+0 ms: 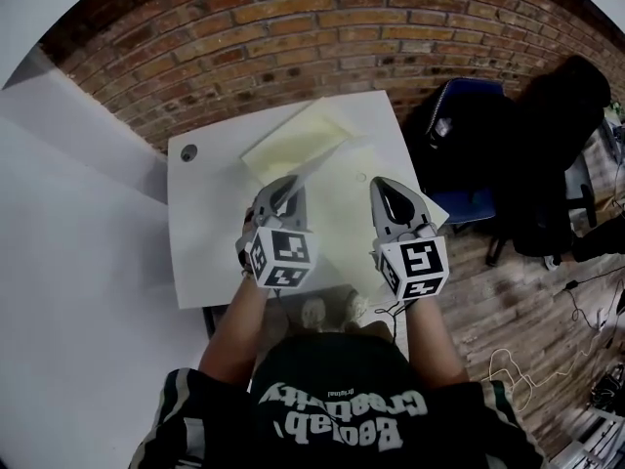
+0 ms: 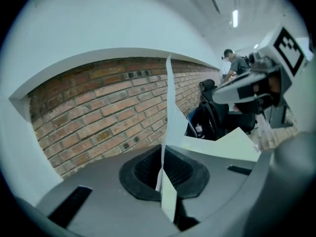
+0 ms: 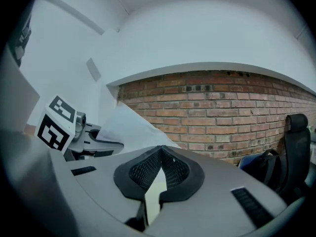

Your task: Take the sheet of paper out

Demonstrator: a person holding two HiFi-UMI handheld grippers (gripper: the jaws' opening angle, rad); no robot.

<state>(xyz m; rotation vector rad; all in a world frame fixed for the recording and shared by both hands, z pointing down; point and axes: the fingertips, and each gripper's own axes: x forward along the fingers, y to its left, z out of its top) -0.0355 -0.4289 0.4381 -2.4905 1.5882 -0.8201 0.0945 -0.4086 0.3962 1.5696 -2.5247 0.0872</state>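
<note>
Over the near half of the white table point(image 1: 205, 233), both hand-held grippers are raised clear of the surface and point toward the brick wall point(image 1: 293, 27). The left gripper point(image 1: 285, 186) has its jaws together on the sheet point(image 1: 437, 213); in its own view point(image 2: 163, 169) the paper point(image 2: 170, 107) rises edge-on from between the pads, with a flat corner spreading to the right. The right gripper point(image 1: 391, 186) is likewise clamped on the sheet; its own view point(image 3: 160, 167) shows a pale sliver of paper pinched between the closed pads, and the rest of the sheet point(image 3: 126, 125) running across to the left gripper. The sheet thus hangs between the two grippers, off the table, with one corner projecting past the table's right edge. A pale yellow folder point(image 1: 298, 140) lies flat at the far edge, near the middle, apart from both grippers. A round hole point(image 1: 188, 151) sits by the far left corner. A blue chair point(image 1: 469, 154) stands just off the far right corner.
</note>
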